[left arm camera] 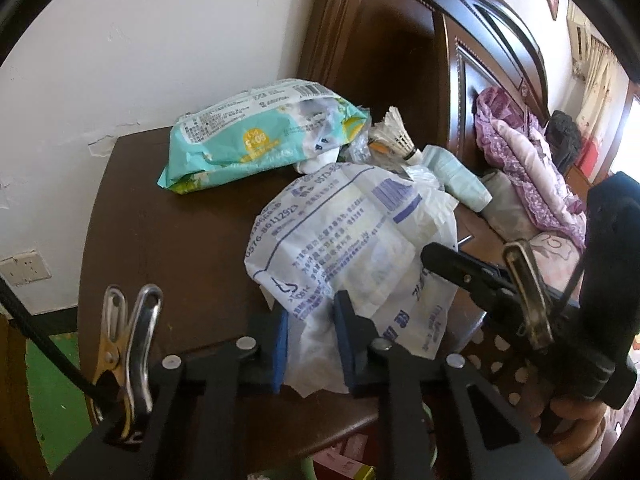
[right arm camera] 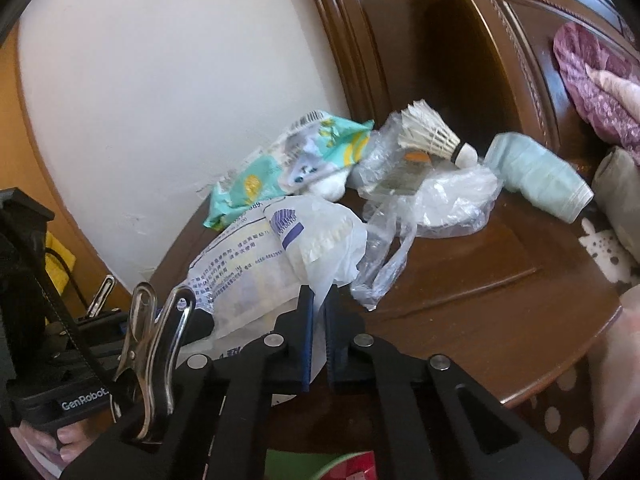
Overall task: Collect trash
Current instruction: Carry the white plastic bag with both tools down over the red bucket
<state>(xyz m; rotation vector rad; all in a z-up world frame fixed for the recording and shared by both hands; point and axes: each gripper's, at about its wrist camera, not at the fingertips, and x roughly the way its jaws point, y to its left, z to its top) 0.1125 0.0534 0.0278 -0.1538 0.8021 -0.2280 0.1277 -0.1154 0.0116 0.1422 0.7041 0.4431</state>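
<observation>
A white plastic bag with blue print point(left arm camera: 344, 240) lies on a dark wooden nightstand point(left arm camera: 168, 240). My left gripper point(left arm camera: 310, 344) holds the bag's near edge between its blue pads. My right gripper point(right arm camera: 318, 336) is shut on a thin fold of the same bag point(right arm camera: 280, 256); it also shows at the right of the left wrist view point(left arm camera: 440, 256). Behind lie a teal wipes pack point(left arm camera: 256, 136), crumpled clear plastic point(right arm camera: 432, 200), a shuttlecock point(right arm camera: 436, 136) and a pale green rolled item point(right arm camera: 536, 176).
A white wall stands behind the nightstand, with a socket point(left arm camera: 24, 268) at lower left. A dark carved headboard point(left arm camera: 480, 60) and a bed with purple bedding point(left arm camera: 528, 160) lie to the right. A spotted cloth point(right arm camera: 560, 408) hangs below the nightstand's front edge.
</observation>
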